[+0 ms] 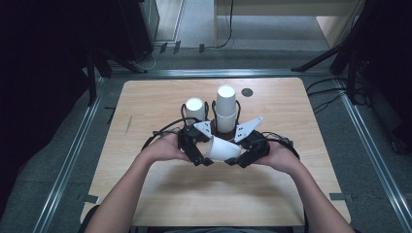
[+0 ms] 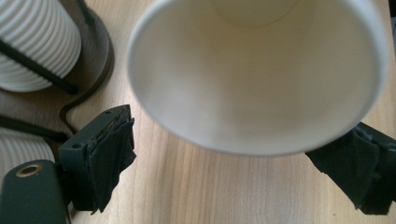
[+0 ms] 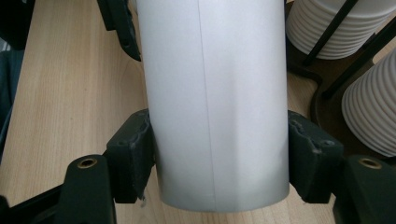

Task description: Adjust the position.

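Observation:
A plain white paper cup (image 1: 223, 148) lies on its side just above the wooden table (image 1: 160, 194), held between both hands. My right gripper (image 1: 244, 158) is shut on it; in the right gripper view its black pads (image 3: 133, 154) press both sides of the cup's smooth wall (image 3: 215, 93). My left gripper (image 1: 197, 156) is open at the cup's mouth. In the left gripper view the open rim and inside of the cup (image 2: 252, 79) face me, with the gripper (image 2: 233, 172) spread wide below it and apart from it.
Behind the hands, a black wire holder (image 2: 100, 51) carries two stacks of ribbed white cups, a short stack (image 1: 195, 109) and a taller stack (image 1: 226, 109). A small dark disc (image 1: 247, 92) lies near the table's far edge. Dark stands and cables ring the table.

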Demonstrator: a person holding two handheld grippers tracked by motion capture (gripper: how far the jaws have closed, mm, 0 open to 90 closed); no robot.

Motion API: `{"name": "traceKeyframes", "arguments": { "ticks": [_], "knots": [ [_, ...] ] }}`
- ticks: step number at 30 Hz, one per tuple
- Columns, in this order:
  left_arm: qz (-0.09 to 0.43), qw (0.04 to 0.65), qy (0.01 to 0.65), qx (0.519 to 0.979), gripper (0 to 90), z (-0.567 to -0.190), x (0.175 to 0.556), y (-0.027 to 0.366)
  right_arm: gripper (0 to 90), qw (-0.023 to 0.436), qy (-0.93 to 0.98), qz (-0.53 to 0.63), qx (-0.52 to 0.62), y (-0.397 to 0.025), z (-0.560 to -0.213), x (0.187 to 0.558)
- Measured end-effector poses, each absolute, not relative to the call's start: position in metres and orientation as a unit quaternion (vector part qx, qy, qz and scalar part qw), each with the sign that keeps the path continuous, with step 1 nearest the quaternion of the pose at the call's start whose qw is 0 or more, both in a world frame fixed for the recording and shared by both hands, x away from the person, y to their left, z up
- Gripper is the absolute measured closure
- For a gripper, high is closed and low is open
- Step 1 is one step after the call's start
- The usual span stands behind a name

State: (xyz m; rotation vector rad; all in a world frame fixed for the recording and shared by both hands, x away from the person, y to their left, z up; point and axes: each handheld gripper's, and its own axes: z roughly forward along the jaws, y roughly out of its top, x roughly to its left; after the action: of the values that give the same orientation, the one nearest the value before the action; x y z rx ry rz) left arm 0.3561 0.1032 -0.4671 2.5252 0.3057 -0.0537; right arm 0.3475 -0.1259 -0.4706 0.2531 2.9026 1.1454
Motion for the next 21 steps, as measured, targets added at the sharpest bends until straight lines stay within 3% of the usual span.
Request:
{"name": "traceKeyframes", "arguments": {
  "ticks": [21],
  "knots": [
    [-0.042, 0.372, 0.148, 0.915, 7.9, -0.473, 0.351, 0.121, 32.7, 0.003, 0.924, 0.373, 0.087, -0.13, -0.47, 0.348]
  ]
}}
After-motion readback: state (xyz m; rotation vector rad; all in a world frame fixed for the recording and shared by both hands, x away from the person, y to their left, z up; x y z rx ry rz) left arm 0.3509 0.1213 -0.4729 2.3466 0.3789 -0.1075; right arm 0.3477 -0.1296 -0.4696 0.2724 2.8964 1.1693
